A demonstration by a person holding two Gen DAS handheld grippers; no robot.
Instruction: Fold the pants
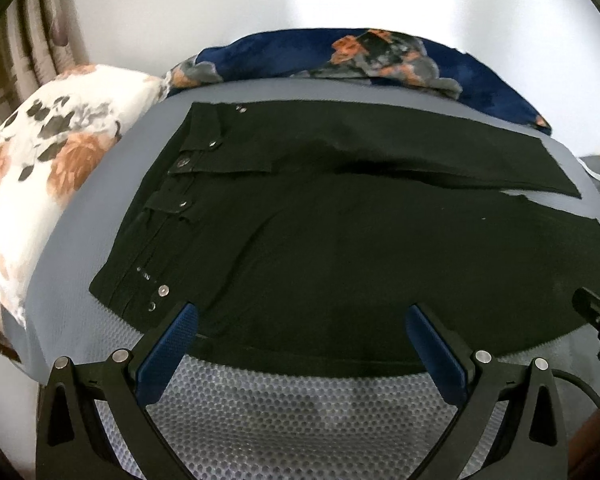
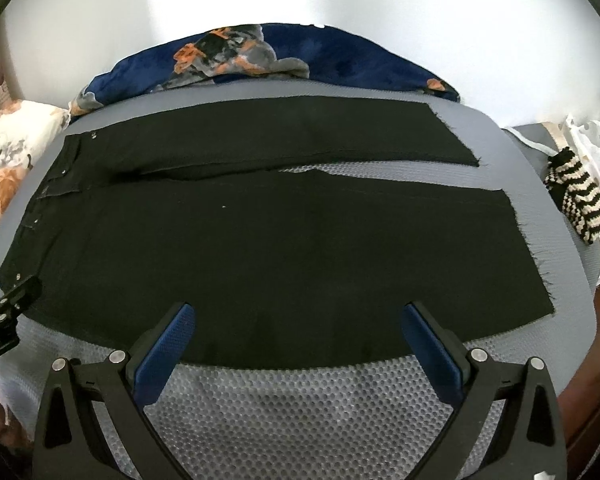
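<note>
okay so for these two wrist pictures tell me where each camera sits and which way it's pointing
Left wrist: sits behind the open left gripper, looking across the waistband end of the black pants; its own blue fingers show, and the right gripper's tip at the right edge.
Right wrist: sits behind the open right gripper, looking across the leg and hem end toward a striped knit item; the left gripper's tip shows at the left edge.
Shared: the pants, grey mesh surface, navy floral blanket, floral pillow.
</note>
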